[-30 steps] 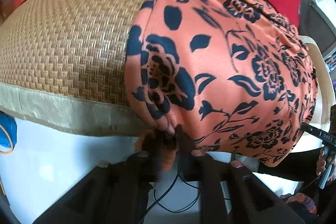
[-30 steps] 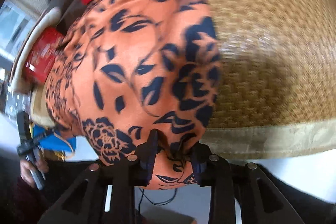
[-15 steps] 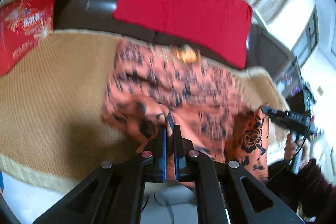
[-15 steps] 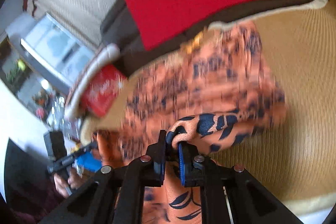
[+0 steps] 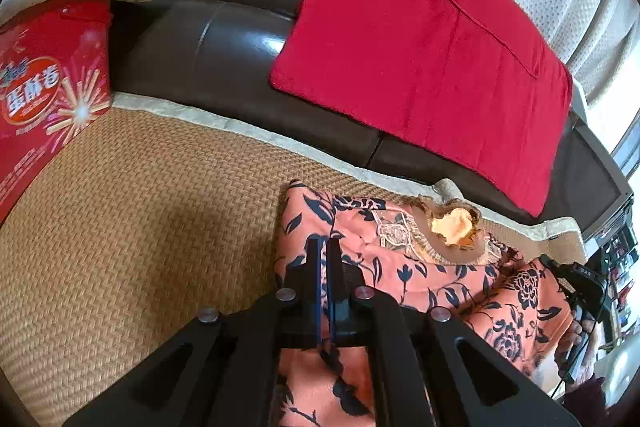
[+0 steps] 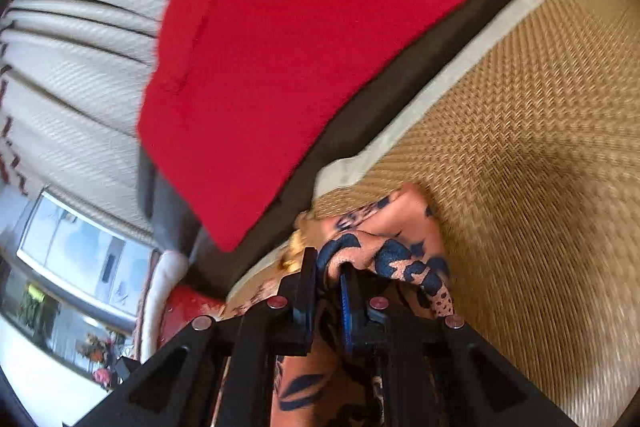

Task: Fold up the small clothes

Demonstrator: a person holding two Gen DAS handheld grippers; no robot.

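Since a second ago, both tools have been lifted and pushed forward, and the orange flowered garment (image 5: 404, 267) has been carried with them, so its near edge is now folded over toward the sofa back.

Nearest, the left tool (image 5: 323, 247) is seen with its jaws pressed tight together; cloth runs under it, but whether any is pinched cannot be told. The right tool (image 6: 326, 267) is clamped on a bunched fold of the same garment, which sticks out past its tips and to their right.

Just beyond the left tool, the garment is spread on the woven mat (image 5: 140, 211), with its collar (image 5: 452, 223) turned up. Far to the left, a red box (image 5: 44, 95) is stood on the mat. Farther on, the dark sofa back (image 5: 224, 43) is draped with a red cloth (image 5: 420, 43).
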